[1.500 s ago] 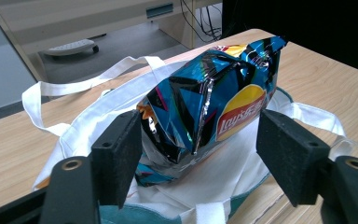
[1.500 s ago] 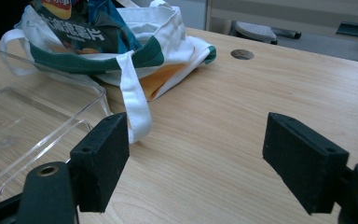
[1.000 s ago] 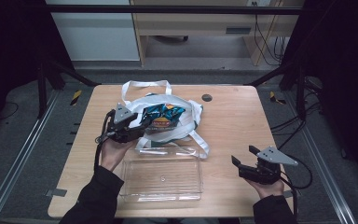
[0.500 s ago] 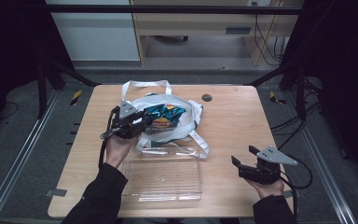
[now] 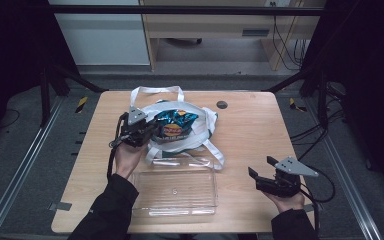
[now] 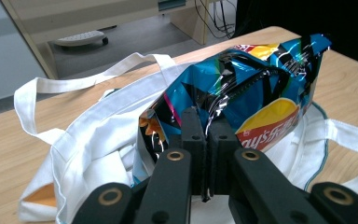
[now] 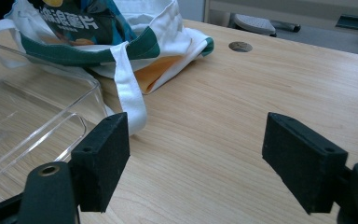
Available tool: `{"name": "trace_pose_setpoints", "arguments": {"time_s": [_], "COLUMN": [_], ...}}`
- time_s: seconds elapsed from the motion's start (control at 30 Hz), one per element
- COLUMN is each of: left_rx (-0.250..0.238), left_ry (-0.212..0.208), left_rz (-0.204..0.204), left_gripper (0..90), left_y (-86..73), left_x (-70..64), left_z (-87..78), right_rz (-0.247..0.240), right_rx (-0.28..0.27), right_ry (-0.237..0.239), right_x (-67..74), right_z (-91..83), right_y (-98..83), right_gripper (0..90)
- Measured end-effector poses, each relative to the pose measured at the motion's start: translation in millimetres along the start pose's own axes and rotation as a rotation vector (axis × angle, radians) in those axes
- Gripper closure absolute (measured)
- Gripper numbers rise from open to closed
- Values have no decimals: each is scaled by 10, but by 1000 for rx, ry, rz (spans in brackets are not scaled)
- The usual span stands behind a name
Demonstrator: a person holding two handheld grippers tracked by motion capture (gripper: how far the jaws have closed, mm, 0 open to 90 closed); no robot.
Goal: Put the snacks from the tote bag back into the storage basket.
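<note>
The left gripper (image 6: 209,128) has just been closing and its jaws now pinch the near bottom edge of the crisp bag (image 5: 174,125), the foil caught between the pads. The crisp bag lies half in the mouth of the white tote bag (image 5: 200,137) at the middle of the table (image 5: 260,130), sticking out toward the far right. It is probably very light and puffed with air; the foil is slick and crinkly, and the crisps inside would break if squeezed across the belly. So the flat sealed seam or a corner seems the safest hold, as here, though a thin pinch on glossy film could slip if the tote bag's cloth drags on it. The right gripper (image 5: 265,176) rests near the right edge, jaws wide apart and holding nothing. A clear plastic tray (image 5: 175,192) sits at the near side, just in front of the tote bag.
</note>
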State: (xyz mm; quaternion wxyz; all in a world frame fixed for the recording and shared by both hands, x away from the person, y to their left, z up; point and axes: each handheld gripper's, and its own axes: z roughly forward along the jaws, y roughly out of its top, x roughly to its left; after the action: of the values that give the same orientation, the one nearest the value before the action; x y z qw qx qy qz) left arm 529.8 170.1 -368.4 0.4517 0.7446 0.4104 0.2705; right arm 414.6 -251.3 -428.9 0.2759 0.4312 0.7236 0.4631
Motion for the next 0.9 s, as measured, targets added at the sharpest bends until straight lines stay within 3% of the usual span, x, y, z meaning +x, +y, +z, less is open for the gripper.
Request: {"name": "trace_pose_setpoints", "arguments": {"time_s": [0.27,0.43,0.8,0.9], "left_rx": [-38,-64,-124,-137], "left_ry": [-6,-13,-19,-17], "left_rz": [-56,-69,-54,-31], "left_gripper": [892,896,900,900], "left_y": [17,67,217,294], "left_x": [45,68,19,-25], "left_z": [-51,-139,-412,-514], "right_rz": [2,3,3,2], "right_rx": [1,2,0,0], "right_ry": [0,0,-1,-1], "right_x": [1,1,0,0], "right_z": [1,2,-3,-3], "right_y": [-2,-2,-2,-2], "right_gripper": [232,232,232,232]}}
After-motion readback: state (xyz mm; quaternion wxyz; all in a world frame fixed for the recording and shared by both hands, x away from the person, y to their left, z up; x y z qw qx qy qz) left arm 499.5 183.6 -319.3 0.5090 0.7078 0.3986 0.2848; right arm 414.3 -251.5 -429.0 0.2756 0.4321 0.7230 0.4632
